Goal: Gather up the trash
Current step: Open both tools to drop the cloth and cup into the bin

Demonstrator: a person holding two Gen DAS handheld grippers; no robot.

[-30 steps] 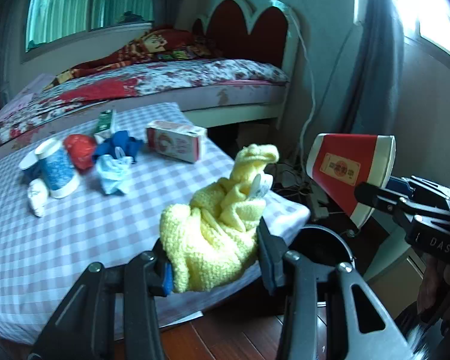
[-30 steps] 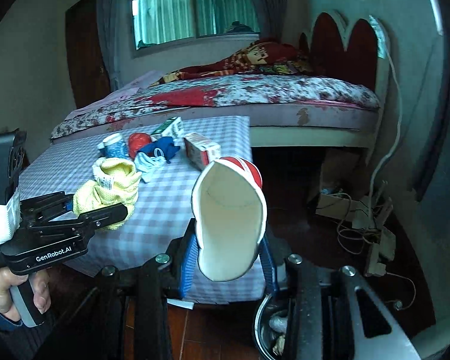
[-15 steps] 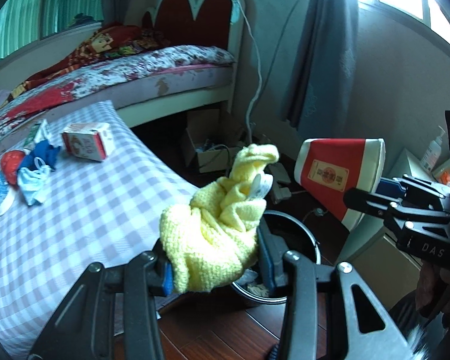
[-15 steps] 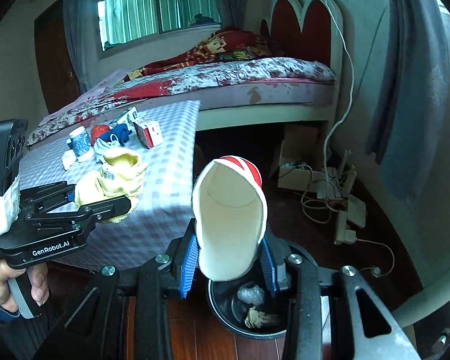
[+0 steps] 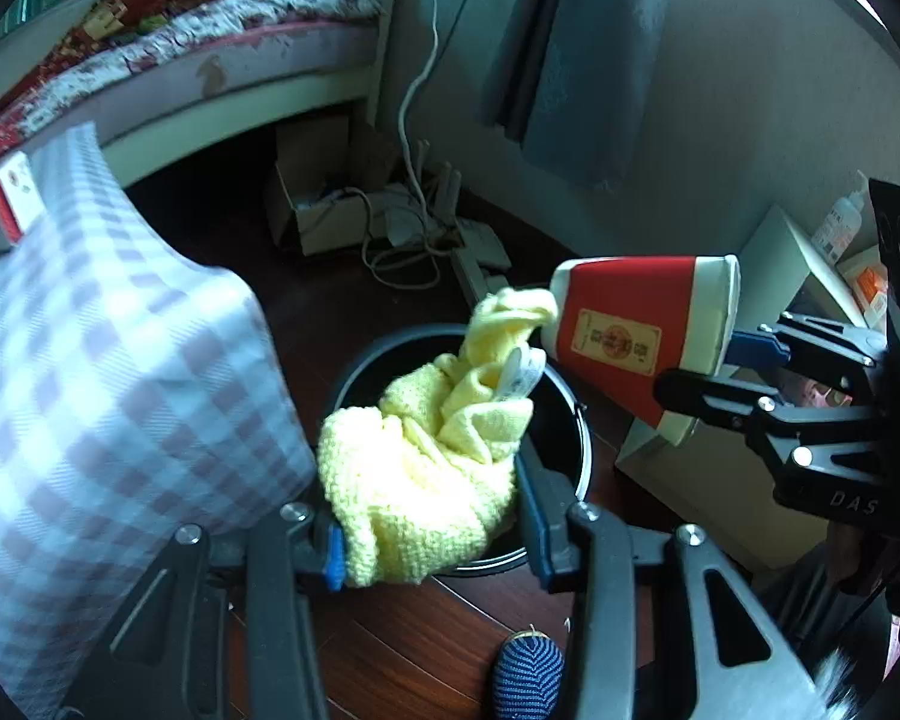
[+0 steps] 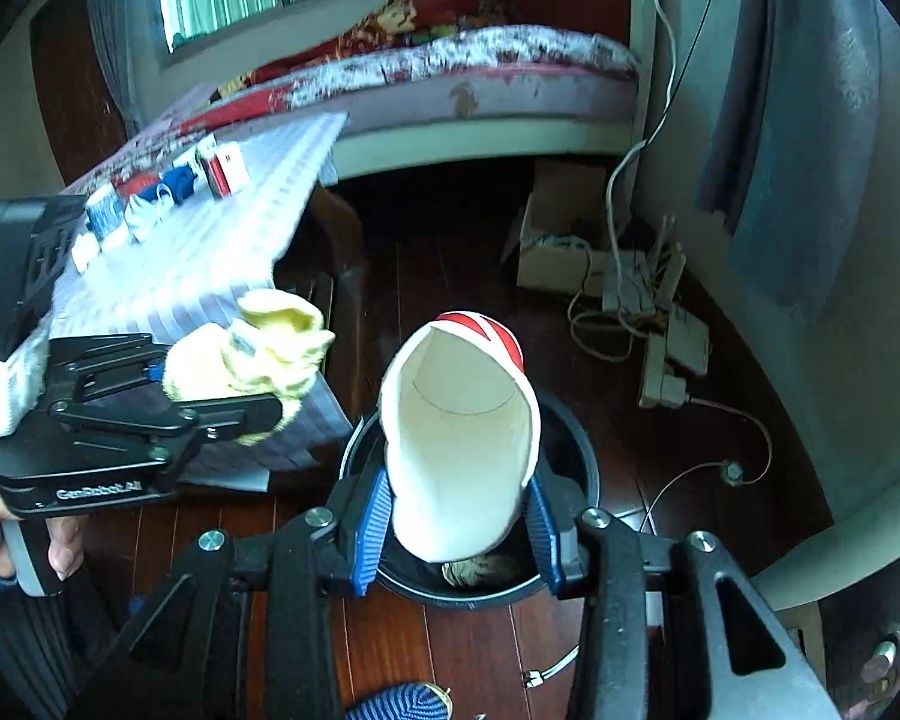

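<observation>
Both grippers have swung away from the table and now hang over the bin on the dark wood floor. Half a second ago the bin was only peeking in at the bottom of the views.

The left gripper is closed tight on a yellow cloth. The cloth bunches up between its fingers, right above the bin's open mouth.

The right gripper squeezes a paper cup. The cup is red and white outside and plain white inside. It is tipped on its side, and it sits over the bin too. From the left camera, the cup is just beside the top of the cloth, maybe touching it.

Some crumpled trash lies at the bottom of the bin.

More things sit on the checked table: a small box, a blue cup and some blue and red bits. A bed stands behind, and cables lie on the floor by the wall.
</observation>
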